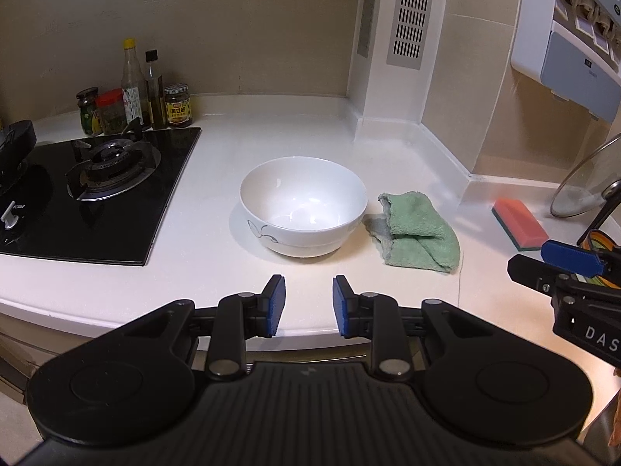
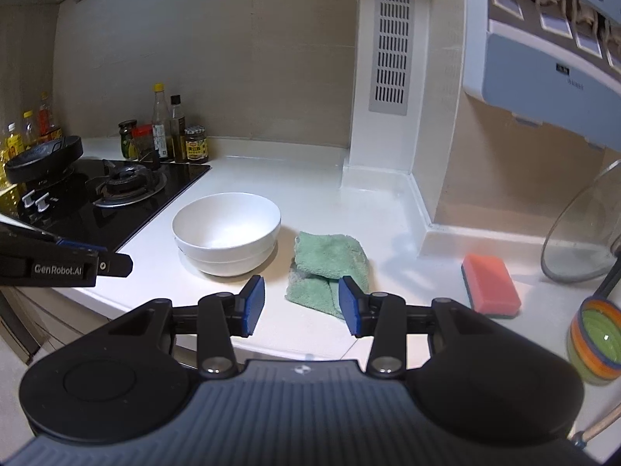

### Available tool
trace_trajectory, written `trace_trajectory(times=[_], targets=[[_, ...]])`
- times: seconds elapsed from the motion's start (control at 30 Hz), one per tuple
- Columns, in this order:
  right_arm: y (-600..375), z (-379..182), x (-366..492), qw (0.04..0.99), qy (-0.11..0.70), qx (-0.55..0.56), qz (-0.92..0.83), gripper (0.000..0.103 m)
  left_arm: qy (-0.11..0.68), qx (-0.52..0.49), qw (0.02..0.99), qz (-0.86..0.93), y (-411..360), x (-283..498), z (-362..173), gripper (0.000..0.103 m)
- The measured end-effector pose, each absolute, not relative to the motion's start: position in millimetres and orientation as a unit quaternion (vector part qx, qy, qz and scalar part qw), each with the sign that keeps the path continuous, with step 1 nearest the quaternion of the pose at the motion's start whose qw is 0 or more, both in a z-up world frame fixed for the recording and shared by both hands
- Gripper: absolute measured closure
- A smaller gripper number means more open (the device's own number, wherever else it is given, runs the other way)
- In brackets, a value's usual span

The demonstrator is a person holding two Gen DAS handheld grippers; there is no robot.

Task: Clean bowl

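Note:
A white bowl (image 1: pixel 303 206) (image 2: pixel 227 231) stands upright on the pale counter, with a thin dark leaf drawing on its side. A folded green cloth (image 1: pixel 417 231) (image 2: pixel 330 268) lies just right of it. My left gripper (image 1: pixel 308 306) hovers over the counter's front edge, short of the bowl, open with nothing between its blue pads. My right gripper (image 2: pixel 302 303) is open too, low over the counter with the near end of the cloth showing between its fingers, apart from them. Each gripper appears at the edge of the other's view.
A black gas hob (image 1: pixel 97 186) (image 2: pixel 116 194) lies left of the bowl, with jars and bottles (image 1: pixel 136 93) behind it. An orange sponge (image 1: pixel 520 223) (image 2: pixel 491 285), a glass lid (image 2: pixel 578 233) and stacked coloured bowls (image 2: pixel 597 338) are on the right. A white vented column (image 1: pixel 392 58) stands behind.

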State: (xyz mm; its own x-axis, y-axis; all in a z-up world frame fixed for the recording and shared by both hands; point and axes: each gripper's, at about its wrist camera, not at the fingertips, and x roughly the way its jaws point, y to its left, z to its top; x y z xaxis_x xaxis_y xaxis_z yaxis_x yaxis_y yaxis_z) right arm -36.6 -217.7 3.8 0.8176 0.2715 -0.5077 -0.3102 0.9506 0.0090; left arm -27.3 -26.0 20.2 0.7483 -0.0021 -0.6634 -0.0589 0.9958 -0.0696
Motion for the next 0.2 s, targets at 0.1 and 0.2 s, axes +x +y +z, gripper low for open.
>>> trace_trajectory(times=[0.1,0.2], targets=[[-218.3,2.3,-36.1,0.952,0.262,-0.039,0.155,0.066,0.354,-0.041,0.934,0.017,-28.7,-25.3,20.1,0.070],[-220.2,1.9,-35.4,0.952,0.263,-0.036,0.153,0.066,0.353,-0.039,0.935,0.018,-30.7,-24.0,20.9,0.070]])
